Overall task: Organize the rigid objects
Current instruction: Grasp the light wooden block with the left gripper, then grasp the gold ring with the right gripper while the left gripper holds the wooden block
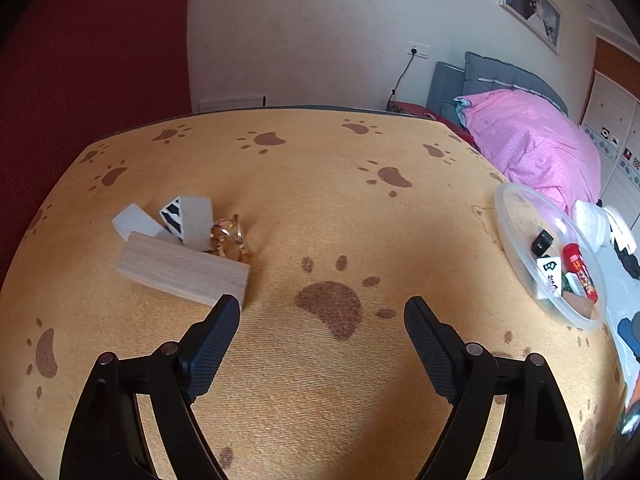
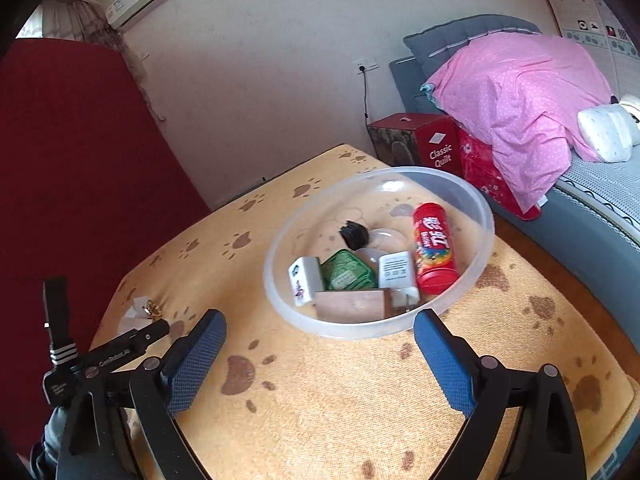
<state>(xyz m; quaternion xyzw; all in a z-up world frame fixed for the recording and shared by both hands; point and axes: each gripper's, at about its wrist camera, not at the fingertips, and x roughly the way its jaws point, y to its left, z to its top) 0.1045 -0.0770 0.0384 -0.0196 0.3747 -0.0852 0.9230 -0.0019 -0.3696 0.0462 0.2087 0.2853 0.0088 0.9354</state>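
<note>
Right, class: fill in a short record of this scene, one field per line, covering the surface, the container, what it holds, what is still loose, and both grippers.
surface: table under a yellow paw-print cloth
container: clear plastic bowl, near the right gripper
in bowl: red canister, green box, mahjong tile, white charger, wooden block
still loose: long wooden block, gold hair clip, pale blocks
left gripper: open, empty
right gripper: open, empty

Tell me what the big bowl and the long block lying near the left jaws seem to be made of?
Bowl: looks like clear, glossy plastic; the paw-print cloth shows through its wall. Long block: apparently pale, unvarnished wood or a wood-look board; matte, with fine straight grain lines.
</note>
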